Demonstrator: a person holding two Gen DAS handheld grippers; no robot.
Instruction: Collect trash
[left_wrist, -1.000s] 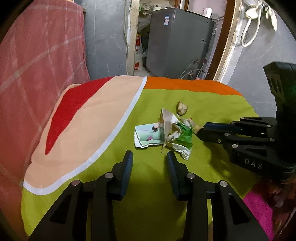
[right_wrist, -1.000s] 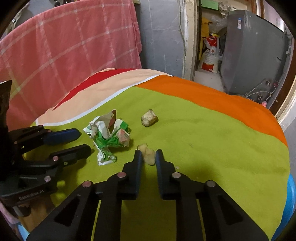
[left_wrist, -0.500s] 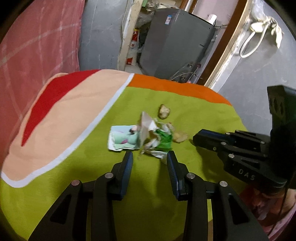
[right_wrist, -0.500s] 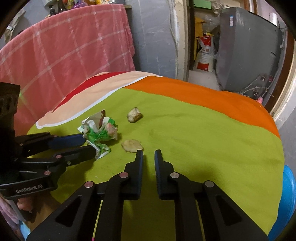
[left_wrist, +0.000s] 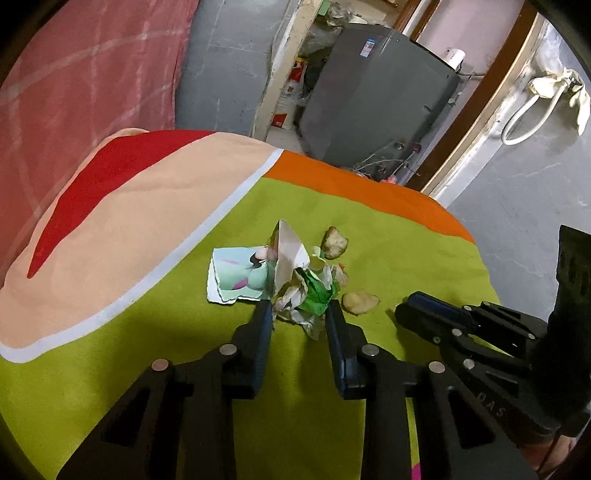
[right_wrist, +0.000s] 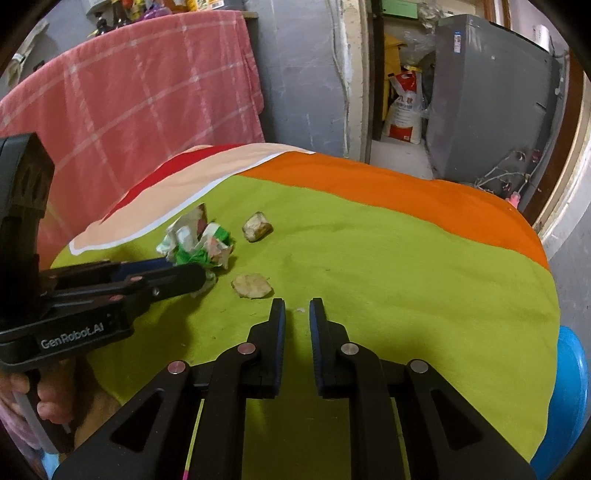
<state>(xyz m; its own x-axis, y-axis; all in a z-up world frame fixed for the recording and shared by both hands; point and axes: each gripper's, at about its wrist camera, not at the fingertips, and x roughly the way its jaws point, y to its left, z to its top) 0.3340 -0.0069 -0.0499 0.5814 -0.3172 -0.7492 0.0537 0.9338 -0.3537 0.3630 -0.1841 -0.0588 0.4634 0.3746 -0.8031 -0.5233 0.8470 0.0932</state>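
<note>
A crumpled green and white wrapper (left_wrist: 306, 291) (right_wrist: 199, 243) lies on the lime part of the cloth-covered table (left_wrist: 184, 332), beside a torn printed paper (left_wrist: 240, 277). My left gripper (left_wrist: 297, 310) (right_wrist: 192, 273) is open with its fingertips on either side of the wrapper's near end. Two brownish scraps lie close by: one far (left_wrist: 334, 246) (right_wrist: 257, 231), one near (left_wrist: 360, 301) (right_wrist: 252, 285). My right gripper (right_wrist: 297, 306) (left_wrist: 402, 314) is open and empty, just right of the near scrap.
A pink checked cloth (right_wrist: 129, 96) hangs at the left. A grey appliance (right_wrist: 491, 96) stands past the table's far edge. A blue container (right_wrist: 565, 391) sits at the table's right edge. A hand (right_wrist: 44, 395) holds the left gripper.
My left gripper moved forward until its open fingers flank the wrapper. My right gripper let go of the near scrap, drew back and opened slightly.
</note>
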